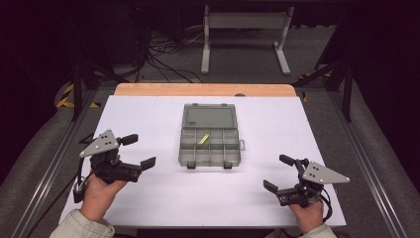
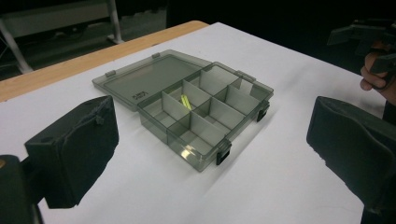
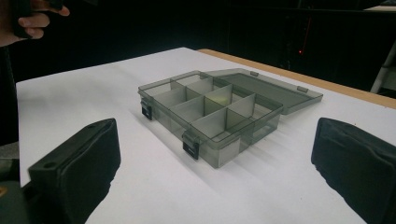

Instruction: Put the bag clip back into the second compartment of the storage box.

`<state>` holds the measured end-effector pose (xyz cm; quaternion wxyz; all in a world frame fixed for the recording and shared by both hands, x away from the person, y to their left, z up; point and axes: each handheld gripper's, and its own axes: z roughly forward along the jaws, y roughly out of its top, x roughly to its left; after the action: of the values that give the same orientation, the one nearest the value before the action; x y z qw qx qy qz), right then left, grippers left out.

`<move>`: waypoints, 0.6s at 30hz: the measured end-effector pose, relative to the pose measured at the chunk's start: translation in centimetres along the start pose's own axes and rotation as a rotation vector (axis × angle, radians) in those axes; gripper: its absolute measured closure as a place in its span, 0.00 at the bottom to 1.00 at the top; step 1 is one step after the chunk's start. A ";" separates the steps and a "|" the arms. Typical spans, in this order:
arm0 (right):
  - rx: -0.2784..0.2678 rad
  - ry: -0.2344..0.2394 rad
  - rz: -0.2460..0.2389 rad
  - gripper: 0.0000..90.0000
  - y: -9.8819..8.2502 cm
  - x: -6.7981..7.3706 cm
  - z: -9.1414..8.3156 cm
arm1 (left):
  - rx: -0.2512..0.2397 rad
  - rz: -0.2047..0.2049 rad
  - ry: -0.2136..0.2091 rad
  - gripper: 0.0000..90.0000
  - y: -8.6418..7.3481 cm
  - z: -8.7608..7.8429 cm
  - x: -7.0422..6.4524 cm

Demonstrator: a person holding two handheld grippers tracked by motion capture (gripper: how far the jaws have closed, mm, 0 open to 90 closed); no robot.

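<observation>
Tabletop (image 1: 148, 198): white sheet over a wooden board, whose bare wood edge shows along the far side.
Organizer box (image 1: 210, 148): smoky translucent plastic, sitting at mid-tabletop, slightly toward the far side. Lid (image 1: 208, 117) thrown fully open and lying flat on the tabletop on the far side of the tray. Tray split by dividers into several compartments; two dark latches on its near wall.
Left claw (image 1: 139, 151): held in the person's left hand (image 1: 101, 191) at the near left of the tabletop, well apart from the box. Jaws spread wide, nothing between them; grey three-cornered plate on top. In the left gripper view the box sits between the two black pads.
Right claw (image 1: 278, 172): held in the right hand (image 1: 308, 214) at the near right, also well apart from the box. Jaws wide, empty.
Yellow-green piece (image 1: 203, 140): small, slim, lying slanted in a middle compartment of the tray's far row. Too small to identify.
</observation>
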<state>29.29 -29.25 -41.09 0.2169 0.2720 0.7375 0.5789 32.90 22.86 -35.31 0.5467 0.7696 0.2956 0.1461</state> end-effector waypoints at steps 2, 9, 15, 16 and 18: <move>0.000 -0.001 -0.001 0.02 0.0 0.0 0.0 | -0.031 0.006 0.015 0.03 -0.8 -0.5 0.0; -0.006 -0.006 -0.001 0.02 0.1 0.0 -0.1 | -0.078 0.034 0.030 0.02 -3.1 -1.7 -0.1; -0.002 -0.011 -0.008 0.02 0.1 0.1 0.0 | -0.120 0.032 0.050 0.01 -5.3 -2.0 -0.4; -0.002 -0.012 -0.008 0.02 0.0 0.1 0.0 | -0.123 0.031 0.057 0.01 -5.6 -2.0 -0.4; -0.002 -0.014 -0.011 0.02 0.0 0.1 0.0 | -0.148 0.026 0.070 0.01 -6.4 -2.2 -0.2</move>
<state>29.19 -29.21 -41.05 0.2254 0.2717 0.7368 0.5766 29.62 25.83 -40.39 0.5897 0.7252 0.2928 0.2015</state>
